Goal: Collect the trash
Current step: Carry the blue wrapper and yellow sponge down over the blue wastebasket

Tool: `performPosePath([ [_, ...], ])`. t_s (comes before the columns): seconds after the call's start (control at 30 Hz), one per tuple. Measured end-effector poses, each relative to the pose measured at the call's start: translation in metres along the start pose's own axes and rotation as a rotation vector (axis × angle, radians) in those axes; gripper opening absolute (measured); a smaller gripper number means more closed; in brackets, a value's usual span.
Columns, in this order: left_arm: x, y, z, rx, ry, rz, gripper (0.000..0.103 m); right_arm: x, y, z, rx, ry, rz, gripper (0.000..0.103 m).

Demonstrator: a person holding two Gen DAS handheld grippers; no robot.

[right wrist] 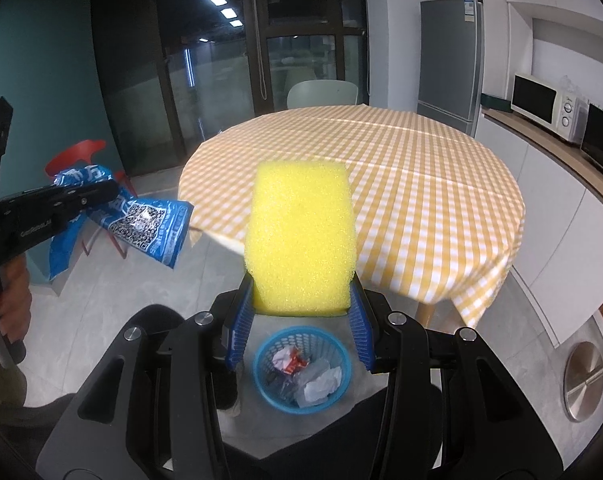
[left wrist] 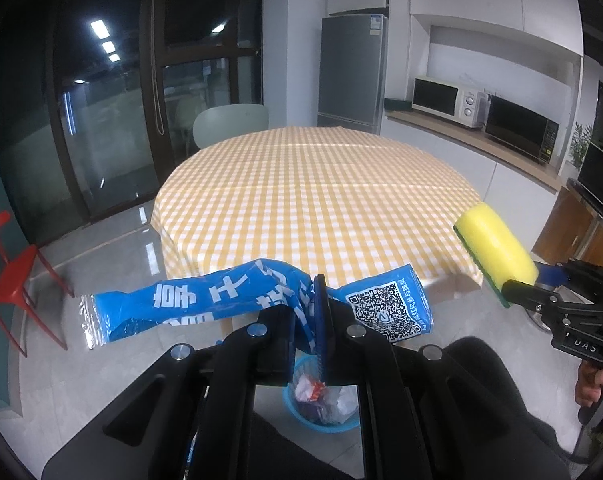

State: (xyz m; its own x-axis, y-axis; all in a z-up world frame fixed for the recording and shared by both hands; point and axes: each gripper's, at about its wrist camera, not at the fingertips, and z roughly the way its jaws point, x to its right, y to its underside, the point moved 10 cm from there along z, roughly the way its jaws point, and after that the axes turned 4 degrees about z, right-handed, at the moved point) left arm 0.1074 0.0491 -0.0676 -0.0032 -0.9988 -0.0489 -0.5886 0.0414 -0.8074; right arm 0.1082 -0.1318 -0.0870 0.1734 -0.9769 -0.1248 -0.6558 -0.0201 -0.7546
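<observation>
Currently, progress: judged late; desk (right wrist: 421,184) under its yellow checked cloth shows no litter in either view, blue basket already part full.
Left gripper (left wrist: 307,320): fingers clenched on blue snack wrapper (left wrist: 205,304), pinched near its middle, both ends hanging free to either side.
Wrapper position: held in the air off the near desk edge, above and slightly behind the basket as seen from the left wrist.
Right gripper (right wrist: 301,308): blue ribbed fingers (right wrist: 239,328) grasping yellow sponge (right wrist: 301,236) by its lower end, sponge standing upright, green scouring layer visible only from the left view.
Blue wastebasket (right wrist: 261,364): on the floor below both grippers, holding crumpled white paper and a red-and-white wrapper.
Left to do: release wrapper into the basket; likely lower it first so the light film does not drift past the rim.
Sponge: unclear whether trash or wiping tool; cannot tell from these views.
Risk: long wrapper catching on the basket rim and hanging half out.
</observation>
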Motion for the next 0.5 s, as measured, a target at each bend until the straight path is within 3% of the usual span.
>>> performPosePath([
  [0.5, 0.002, 0.085, 0.051, -0.186, 0.004, -0.001, 0.007, 0.004, 0.073, 0.023, -0.143, -0.016, 0.033, 0.040],
])
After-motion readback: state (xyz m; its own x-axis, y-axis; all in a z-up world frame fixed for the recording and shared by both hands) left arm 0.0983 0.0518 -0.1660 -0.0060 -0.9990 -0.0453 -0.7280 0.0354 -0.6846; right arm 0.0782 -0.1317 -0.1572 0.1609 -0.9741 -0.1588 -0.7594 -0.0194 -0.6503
